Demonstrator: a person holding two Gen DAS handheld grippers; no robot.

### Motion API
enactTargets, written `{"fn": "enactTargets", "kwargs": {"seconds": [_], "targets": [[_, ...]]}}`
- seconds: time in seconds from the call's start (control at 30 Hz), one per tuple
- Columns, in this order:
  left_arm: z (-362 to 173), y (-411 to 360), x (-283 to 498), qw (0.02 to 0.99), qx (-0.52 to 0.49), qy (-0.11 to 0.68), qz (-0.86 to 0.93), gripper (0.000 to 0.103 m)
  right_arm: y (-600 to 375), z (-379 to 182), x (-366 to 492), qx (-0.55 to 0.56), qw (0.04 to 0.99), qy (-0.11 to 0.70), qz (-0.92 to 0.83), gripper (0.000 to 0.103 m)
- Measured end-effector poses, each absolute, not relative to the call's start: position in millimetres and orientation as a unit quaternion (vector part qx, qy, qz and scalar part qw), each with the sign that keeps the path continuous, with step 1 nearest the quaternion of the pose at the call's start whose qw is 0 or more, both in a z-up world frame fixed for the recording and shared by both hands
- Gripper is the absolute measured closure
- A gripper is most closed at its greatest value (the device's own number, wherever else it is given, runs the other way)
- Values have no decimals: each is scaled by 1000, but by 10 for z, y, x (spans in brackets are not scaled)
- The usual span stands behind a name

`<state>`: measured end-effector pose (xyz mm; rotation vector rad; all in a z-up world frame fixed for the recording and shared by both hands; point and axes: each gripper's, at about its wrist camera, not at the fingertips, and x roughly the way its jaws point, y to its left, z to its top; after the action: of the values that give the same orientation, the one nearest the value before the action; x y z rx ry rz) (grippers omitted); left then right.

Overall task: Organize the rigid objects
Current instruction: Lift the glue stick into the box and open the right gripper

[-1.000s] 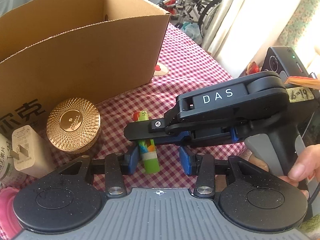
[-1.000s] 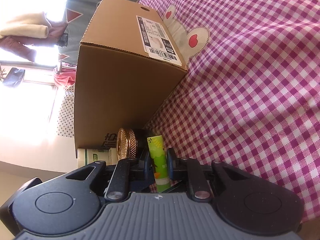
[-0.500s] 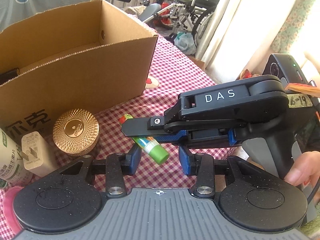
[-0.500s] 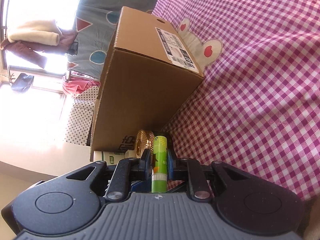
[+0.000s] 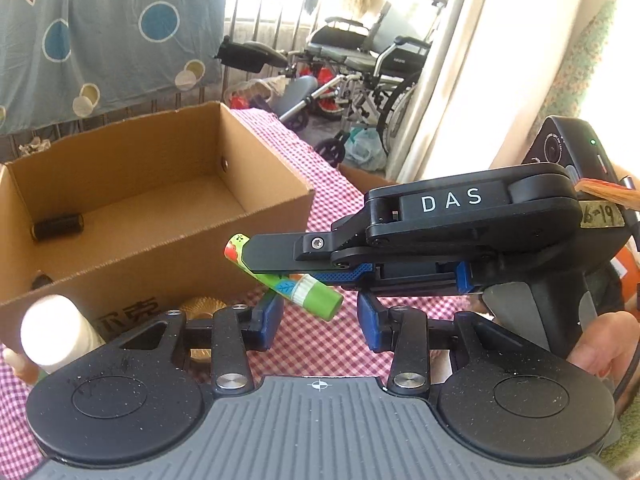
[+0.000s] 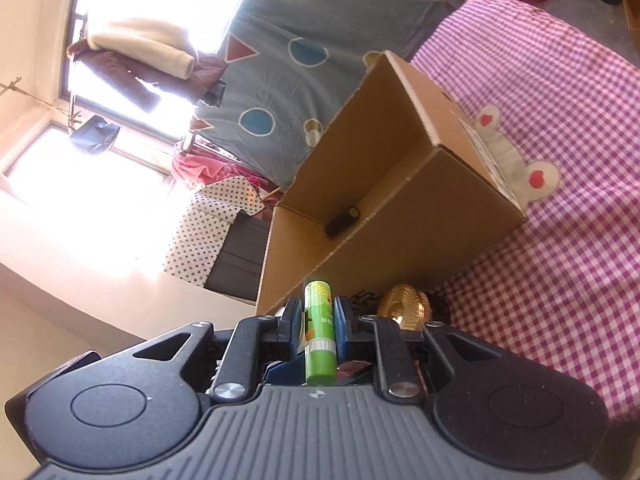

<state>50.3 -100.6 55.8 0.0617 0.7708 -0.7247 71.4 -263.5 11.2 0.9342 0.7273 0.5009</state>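
My right gripper [image 6: 318, 318] is shut on a green glue stick [image 6: 318, 340] and holds it in the air, just in front of the open cardboard box [image 6: 404, 216]. In the left wrist view the right gripper [image 5: 276, 264] comes in from the right with the glue stick [image 5: 308, 290] tilted, its printed end toward the box [image 5: 160, 240]. My left gripper [image 5: 318, 316] is open and empty, low above the checked cloth, below the glue stick. A dark cylinder [image 5: 58, 226] lies inside the box; it also shows in the right wrist view [image 6: 342, 221].
A gold round tin [image 6: 404, 306] stands against the box's near wall, half hidden behind my left fingers [image 5: 202, 308]. A white bottle [image 5: 56, 334] is at the lower left. The pink checked tablecloth [image 6: 560, 240] covers the table. Wheelchairs [image 5: 360, 76] stand beyond the table.
The right gripper has lifted the glue stick off the cloth and up toward the box rim. The left gripper has risen too, so the box's inside now shows.
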Motion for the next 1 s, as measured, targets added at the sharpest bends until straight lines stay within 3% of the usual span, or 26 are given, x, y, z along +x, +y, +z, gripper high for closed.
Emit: {"fn": "enactTargets", "kwargs": {"seconds": [0.33, 0.67, 1.0], "targets": [[850, -571, 1320, 873, -5, 396, -284, 63, -2071, 498, 1852, 392, 783, 382, 297, 84], [485, -235, 2347, 857, -12, 480, -186, 62, -1385, 136, 3169, 363, 735, 493, 291, 84], [232, -139, 2568, 842, 16, 519, -148, 62, -1113, -319, 3587, 325, 711, 562, 269, 84]]}}
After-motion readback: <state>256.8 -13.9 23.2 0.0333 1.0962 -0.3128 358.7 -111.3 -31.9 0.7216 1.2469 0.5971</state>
